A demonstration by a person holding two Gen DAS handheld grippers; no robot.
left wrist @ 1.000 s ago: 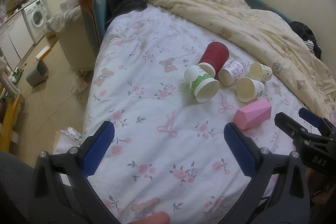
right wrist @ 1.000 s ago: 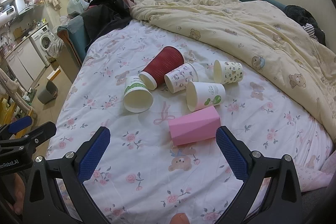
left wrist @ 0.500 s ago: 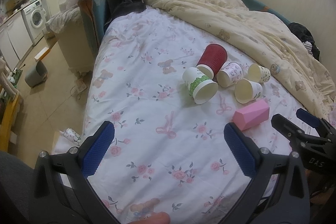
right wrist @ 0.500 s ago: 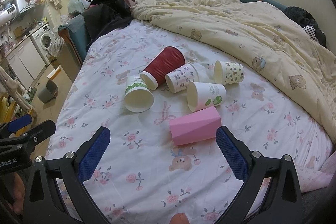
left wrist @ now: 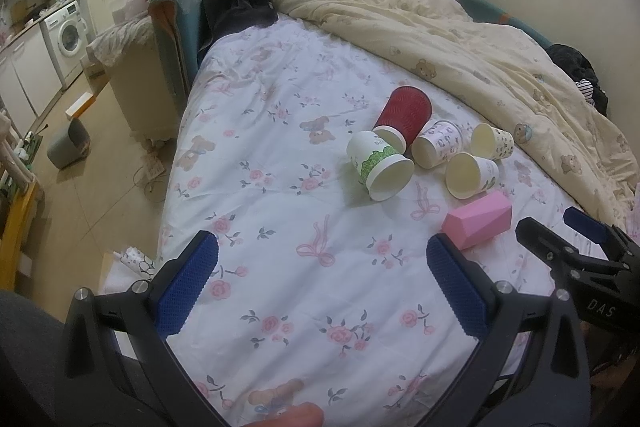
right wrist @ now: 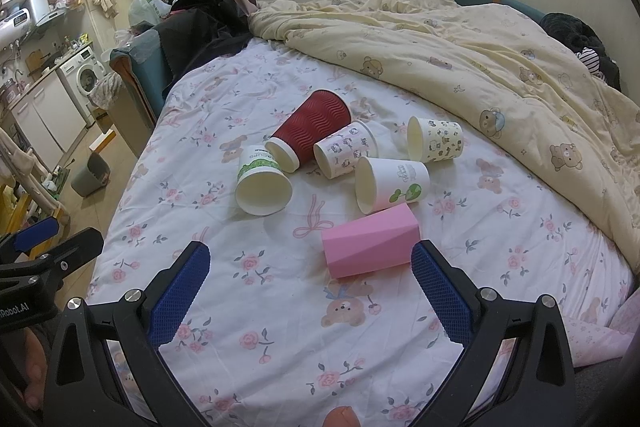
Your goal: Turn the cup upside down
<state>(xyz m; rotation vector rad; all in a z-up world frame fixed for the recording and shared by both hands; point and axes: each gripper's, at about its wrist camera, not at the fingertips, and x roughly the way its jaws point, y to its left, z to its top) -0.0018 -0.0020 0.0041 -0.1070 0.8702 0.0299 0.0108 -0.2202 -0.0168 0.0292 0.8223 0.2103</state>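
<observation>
Several cups lie on their sides on the flowered bedsheet point(right wrist: 224, 107): a pink faceted cup point(right wrist: 370, 245) point(left wrist: 478, 223) nearest, a white cup with a green globe point(right wrist: 390, 185) point(left wrist: 472, 175), a green-banded white cup point(right wrist: 262, 181) point(left wrist: 378, 165), a red ribbed cup point(right wrist: 310, 135) point(left wrist: 404, 117), and two patterned cups point(right wrist: 346, 153) point(right wrist: 436, 139). My right gripper point(right wrist: 306, 279) is open and empty, just short of the pink cup. My left gripper point(left wrist: 322, 277) is open and empty, left of the cups.
A cream bear-print duvet point(right wrist: 480, 51) is heaped along the right and far side of the bed. Dark clothes point(right wrist: 208, 19) lie at the head. The bed's left edge drops to the floor with a grey bin point(left wrist: 68, 143) and washing machine point(left wrist: 66, 35).
The left gripper has drawn back and up a little, so the cups look smaller and further away. The right gripper has barely moved. No cup has moved.
</observation>
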